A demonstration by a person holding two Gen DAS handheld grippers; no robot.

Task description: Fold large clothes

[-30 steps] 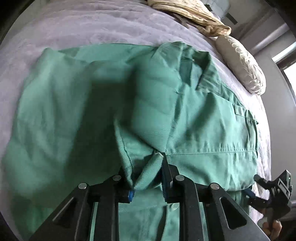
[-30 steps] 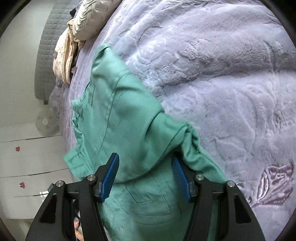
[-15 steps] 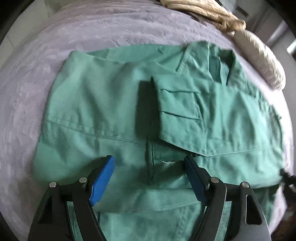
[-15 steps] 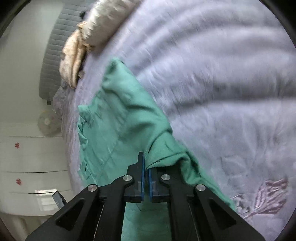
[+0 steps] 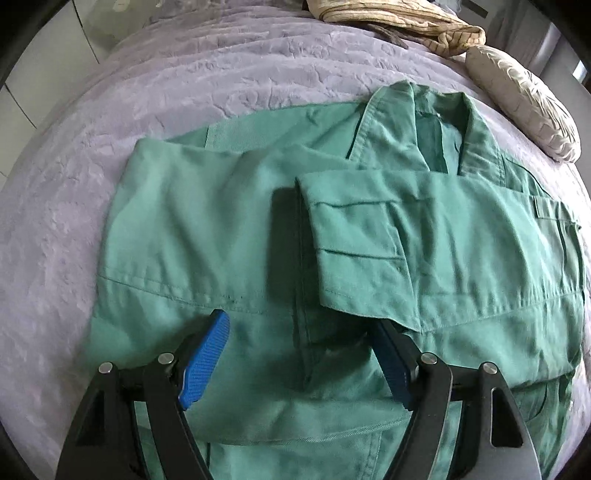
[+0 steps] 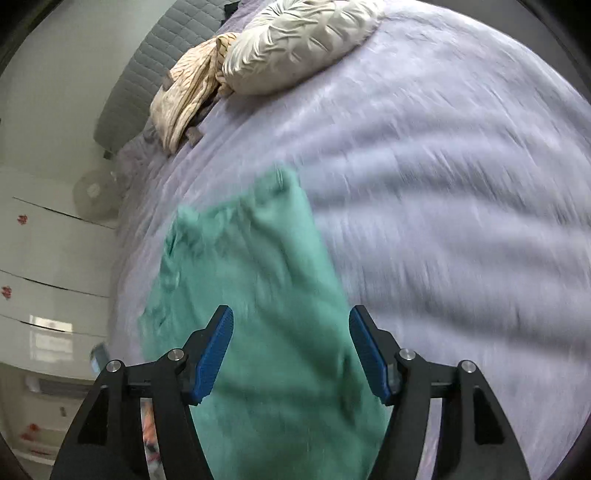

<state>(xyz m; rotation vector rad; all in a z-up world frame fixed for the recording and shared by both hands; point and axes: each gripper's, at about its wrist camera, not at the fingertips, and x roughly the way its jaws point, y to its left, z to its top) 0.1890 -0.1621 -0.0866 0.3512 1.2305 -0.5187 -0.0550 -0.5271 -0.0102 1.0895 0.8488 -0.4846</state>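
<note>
A large green jacket (image 5: 369, 236) lies on the lilac bedspread (image 5: 184, 81), collar at the far side. Both sleeves are folded in across its front; one cuff (image 5: 354, 243) lies in the middle. My left gripper (image 5: 299, 358) is open and empty just above the jacket's lower part. In the right wrist view the jacket (image 6: 251, 295) appears blurred, lying flat on the bedspread (image 6: 443, 184). My right gripper (image 6: 291, 354) is open and empty above the jacket's near end.
A cream pillow (image 5: 524, 107) and a beige striped blanket (image 5: 399, 18) lie at the head of the bed. They also show in the right wrist view as pillow (image 6: 295, 40) and blanket (image 6: 188, 99). White drawers (image 6: 48, 280) stand left of the bed.
My left gripper let go of the sleeve fold, opened and backed off. My right gripper shut on the jacket's edge, then released it and opened; its view is swinging fast.
</note>
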